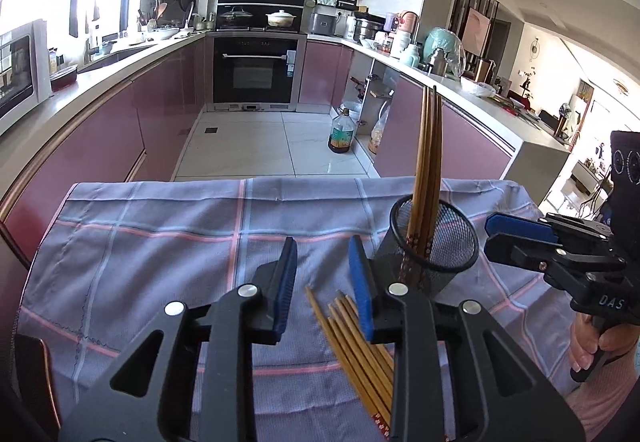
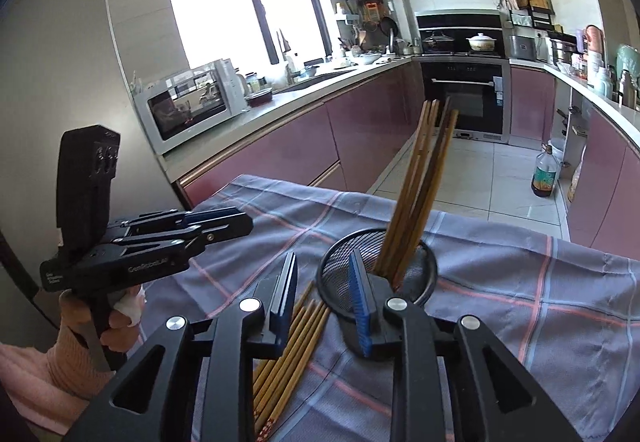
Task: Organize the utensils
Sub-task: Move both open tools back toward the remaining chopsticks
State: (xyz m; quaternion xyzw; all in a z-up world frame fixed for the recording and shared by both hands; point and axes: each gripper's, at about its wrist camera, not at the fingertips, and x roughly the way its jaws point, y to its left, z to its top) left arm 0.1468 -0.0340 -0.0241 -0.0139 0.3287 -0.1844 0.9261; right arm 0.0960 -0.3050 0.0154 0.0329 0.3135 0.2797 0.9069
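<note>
One "DAS" mark, right tongs (image 1: 494, 238)

Cloth (image 1: 140, 242) lies free (left); mesh holder (image 1: 448, 242) blocks right.

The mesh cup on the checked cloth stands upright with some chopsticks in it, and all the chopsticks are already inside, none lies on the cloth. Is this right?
Not all are inside. The mesh cup does stand upright on the checked cloth with some chopsticks in it, but a bundle of loose chopsticks lies on the cloth beside it. The right wrist view shows this.
</note>
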